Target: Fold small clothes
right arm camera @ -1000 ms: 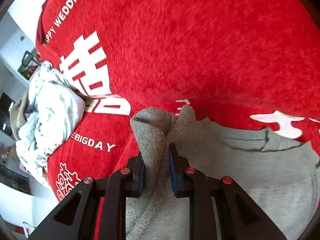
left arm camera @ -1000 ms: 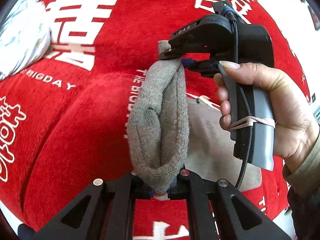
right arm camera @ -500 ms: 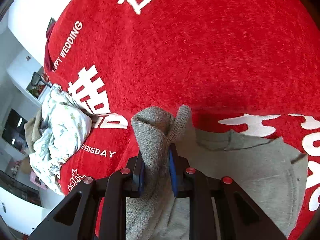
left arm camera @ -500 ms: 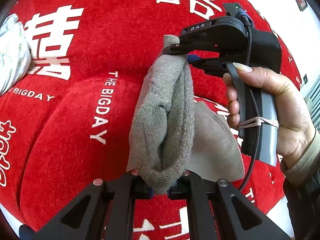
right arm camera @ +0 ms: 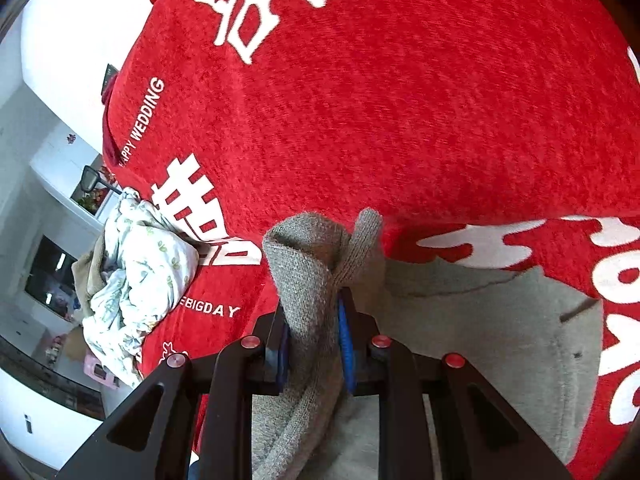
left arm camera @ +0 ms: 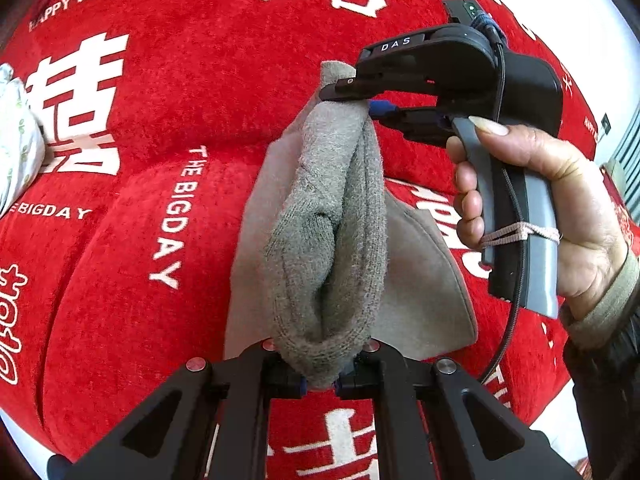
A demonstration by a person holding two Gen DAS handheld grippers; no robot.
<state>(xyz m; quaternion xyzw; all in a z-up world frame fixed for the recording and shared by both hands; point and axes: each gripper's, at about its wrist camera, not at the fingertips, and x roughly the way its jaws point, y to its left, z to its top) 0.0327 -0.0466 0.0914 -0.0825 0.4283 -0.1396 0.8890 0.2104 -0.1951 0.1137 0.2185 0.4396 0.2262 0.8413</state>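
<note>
A grey knit garment (left arm camera: 332,236) hangs bunched between both grippers above a red cover (left arm camera: 120,280) with white lettering. My left gripper (left arm camera: 320,382) is shut on its near ribbed edge at the bottom of the left wrist view. My right gripper (left arm camera: 362,100), held by a hand (left arm camera: 560,208), is shut on the far end of the same edge. In the right wrist view the right gripper (right arm camera: 314,344) pinches the ribbed band of the grey garment (right arm camera: 304,272), and the rest of it lies flat to the right on the cover (right arm camera: 400,120).
A crumpled white floral cloth (right arm camera: 136,284) lies at the left edge of the red cover, also seen as floral cloth (left arm camera: 16,144) in the left wrist view. Beyond the cover's left edge are white furniture (right arm camera: 60,160) and a dark shelf.
Both grippers have carried the grey garment across the red cover and slightly up. The floral cloth has slid toward the left edge of the left view. Both grips are unchanged.
</note>
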